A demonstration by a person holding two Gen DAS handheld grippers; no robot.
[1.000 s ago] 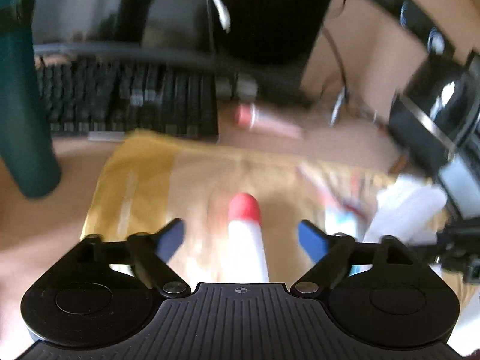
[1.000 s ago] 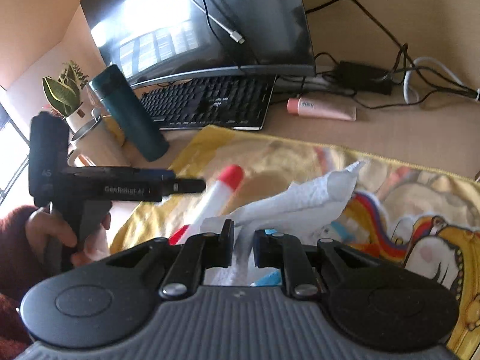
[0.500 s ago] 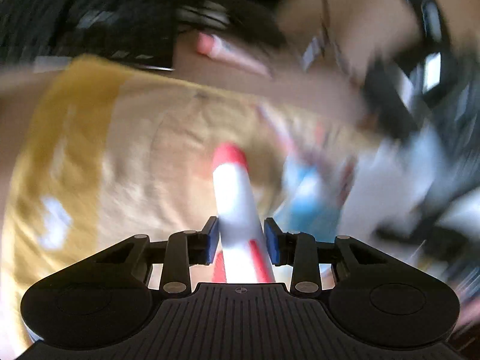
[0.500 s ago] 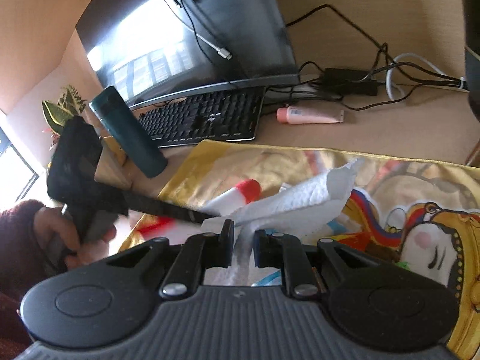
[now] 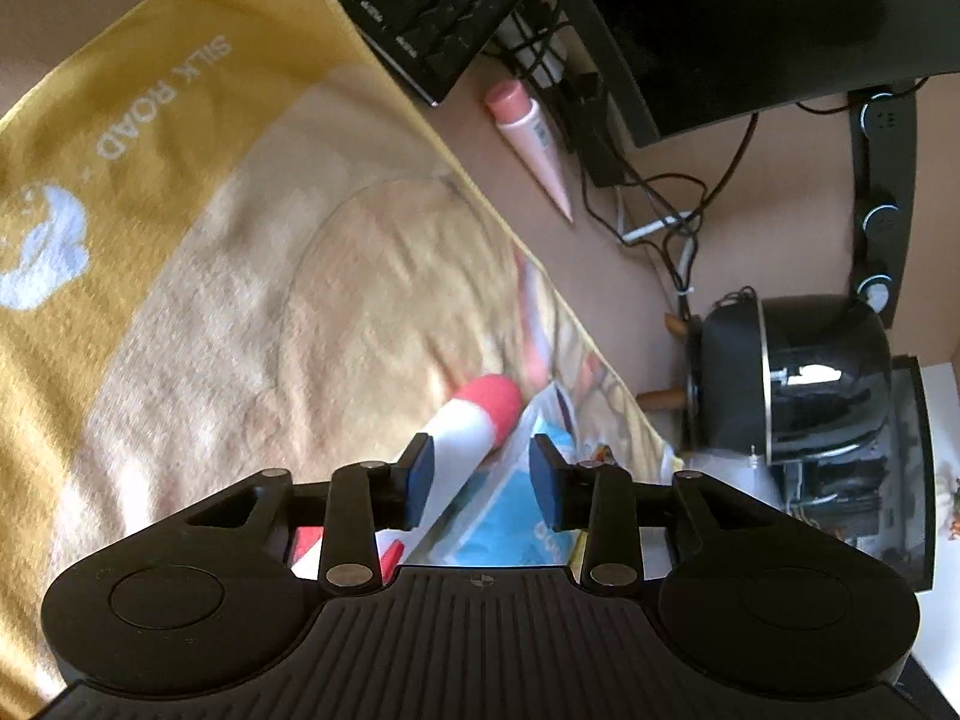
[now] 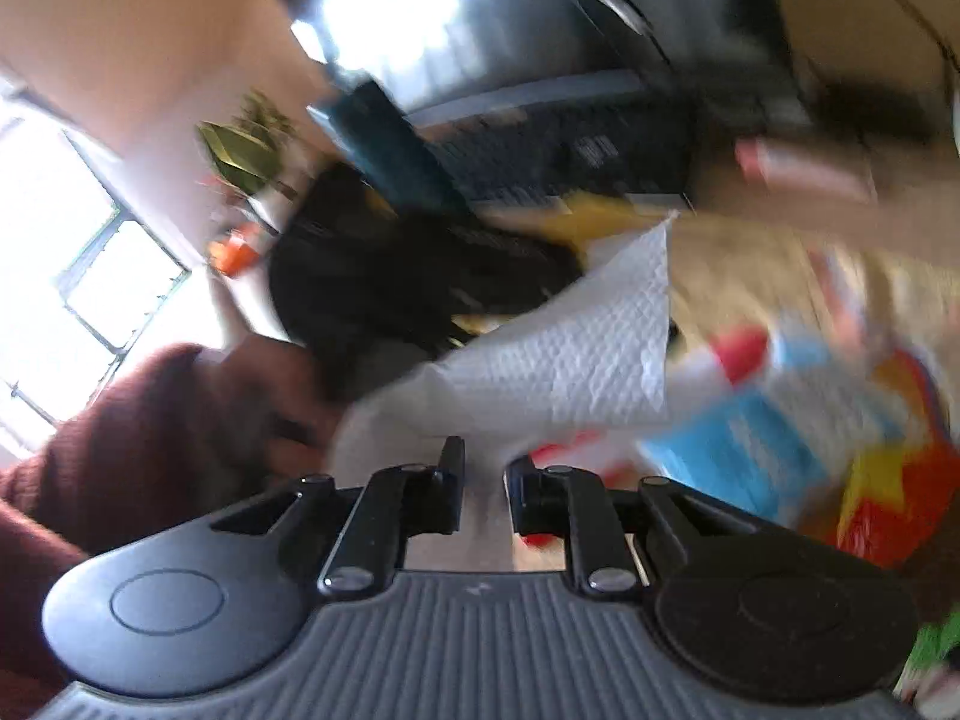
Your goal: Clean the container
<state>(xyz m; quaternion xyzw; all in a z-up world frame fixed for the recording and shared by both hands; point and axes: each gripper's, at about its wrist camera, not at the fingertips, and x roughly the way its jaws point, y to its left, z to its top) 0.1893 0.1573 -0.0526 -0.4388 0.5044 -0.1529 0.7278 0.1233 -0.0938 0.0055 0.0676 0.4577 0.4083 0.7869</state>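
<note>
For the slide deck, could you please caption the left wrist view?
Left gripper fingers straddle a white, red-capped bottle over a yellow printed towel, black keyboard behind.

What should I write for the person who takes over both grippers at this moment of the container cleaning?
Left gripper: jaws on either side of the white bottle with a red cap, above the yellow cloth; a firm grip is not certain.
Right gripper: shut on the paper towel, close to the bottle; that view is blurred.
Done: paper towel taken, bottle reached.
Left: wipe the bottle; no wiping contact is visible.
</note>
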